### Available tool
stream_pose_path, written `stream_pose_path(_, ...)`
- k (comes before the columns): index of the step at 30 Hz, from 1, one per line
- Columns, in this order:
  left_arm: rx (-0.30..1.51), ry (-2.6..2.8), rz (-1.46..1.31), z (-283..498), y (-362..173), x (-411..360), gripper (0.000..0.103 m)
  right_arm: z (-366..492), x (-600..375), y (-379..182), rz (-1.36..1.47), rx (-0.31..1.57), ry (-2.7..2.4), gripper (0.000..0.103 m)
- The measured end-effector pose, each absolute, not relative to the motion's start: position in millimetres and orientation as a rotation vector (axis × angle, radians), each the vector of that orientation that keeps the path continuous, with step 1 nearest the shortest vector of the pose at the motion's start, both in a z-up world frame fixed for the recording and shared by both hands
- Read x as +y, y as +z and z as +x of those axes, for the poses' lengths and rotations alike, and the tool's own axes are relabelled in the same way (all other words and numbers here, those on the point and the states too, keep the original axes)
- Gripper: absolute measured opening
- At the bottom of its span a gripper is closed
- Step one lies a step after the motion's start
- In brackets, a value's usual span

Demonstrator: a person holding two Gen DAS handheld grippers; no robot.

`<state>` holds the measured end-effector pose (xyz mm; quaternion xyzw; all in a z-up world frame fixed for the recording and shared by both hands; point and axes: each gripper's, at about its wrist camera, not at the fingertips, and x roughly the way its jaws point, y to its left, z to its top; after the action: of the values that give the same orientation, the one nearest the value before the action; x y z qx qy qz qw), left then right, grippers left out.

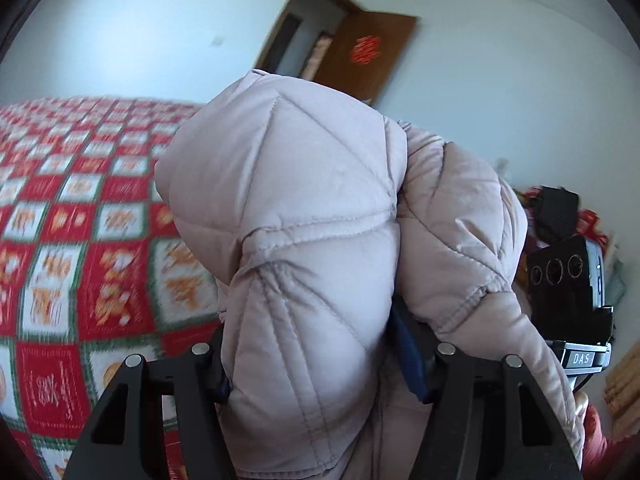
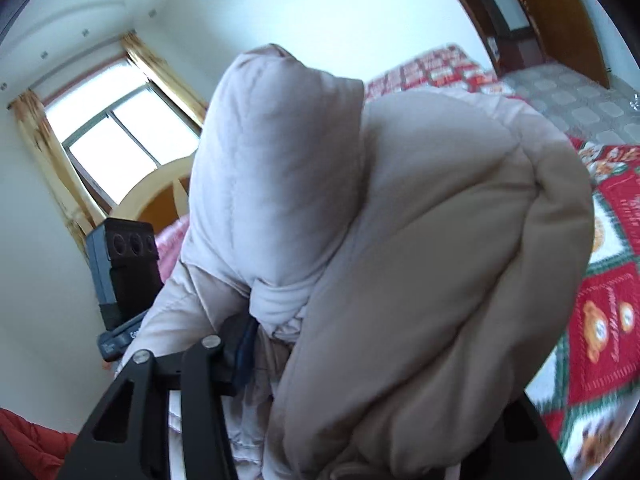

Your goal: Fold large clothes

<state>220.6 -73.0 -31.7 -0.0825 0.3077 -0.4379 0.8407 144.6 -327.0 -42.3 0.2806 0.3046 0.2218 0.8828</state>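
Daylight enters through the window (image 2: 120, 140), which is overexposed to white. The walls are evenly bright. The jacket (image 2: 420, 240) is soft and shaded in the right wrist view, sharper in the left. Motion blur smears the bedspread (image 1: 80, 220) and door (image 1: 360, 52). Fisheye curvature and dark vignetting mark the edges.

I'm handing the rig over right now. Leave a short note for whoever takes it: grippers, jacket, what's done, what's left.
Left gripper: jaws clamped on the pale pink quilted puffer jacket.
Right gripper: also gripping the jacket; its right finger is buried in fabric.
Jacket is bunched and lifted off the red checked patterned bedspread, hanging between both grippers.
Done: picked up.
Left: probably lay it flat on the bedspread, then fold; no tidy fold shows yet.
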Motion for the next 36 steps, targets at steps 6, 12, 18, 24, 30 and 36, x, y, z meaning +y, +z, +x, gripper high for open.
stream_pose_path(6, 0.523, -1.114, -0.167, 179.6, 38.2, -116.4, 0.063, 69.9, -359.6, 36.6, 0.493, 0.477, 0.317, 0.054)
stream_pose_path(12, 0.599, -1.298, -0.195, 165.2, 62.5, -204.2, 0.063, 22.2, -411.1, 85.0, 0.424, 0.492, 0.09, 0.053)
stream_pose_path(18, 0.82, -1.24, -0.119, 187.4, 9.4, -292.5, 0.063, 32.8, -489.7, 32.2, 0.535, 0.643, -0.061, 0.053)
stream_pose_path(24, 0.885, -1.009, 0.064, 207.4, -59.9, -330.7, 0.063, 78.0, -528.3, -67.1, 0.59, 0.67, -0.044, 0.053)
stream_pose_path(30, 0.84, -0.873, 0.174, 216.5, -79.8, -349.1, 0.067, 91.3, -564.5, -129.2, 0.693, 0.629, -0.049, 0.054)
stream_pose_path(36, 0.788, -0.808, 0.249, 215.3, -88.6, -369.6, 0.07, 101.0, -576.8, -144.8, 0.725, 0.635, -0.072, 0.055)
